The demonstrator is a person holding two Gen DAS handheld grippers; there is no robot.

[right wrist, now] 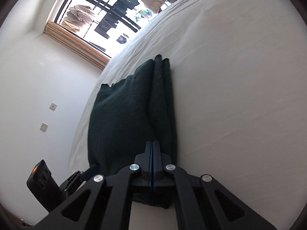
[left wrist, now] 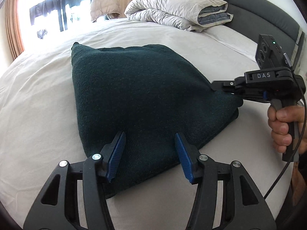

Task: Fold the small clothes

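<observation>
White sheeting covers the bed that carries everything; a rolled duvet and pillows lie at its far end against a dark headboard, and a window with hanging laundry stands beyond the far side. Glare washes out most of the window detail.

Dark green folded garment: it lies flat on the sheet in stacked layers. In the left wrist view its near edge is cut off behind the left gripper, and its underside folds are hidden. In the right wrist view its layered edges show as parallel ridges running away from the camera, so from there its long axis points toward the window side of the bed; its far corner ends in a small raised point. What kind of garment it is cannot be made out.

Left gripper: jaws spread wide, the blue pads poised over the near part of the garment and gripping nothing.

Right gripper: jaws pressed together at the garment's right-hand edge. Whether cloth is pinched between the pads cannot be told, since the fingertips hide the contact in both views. The person's right hand is partly cropped by the frame edge.
</observation>
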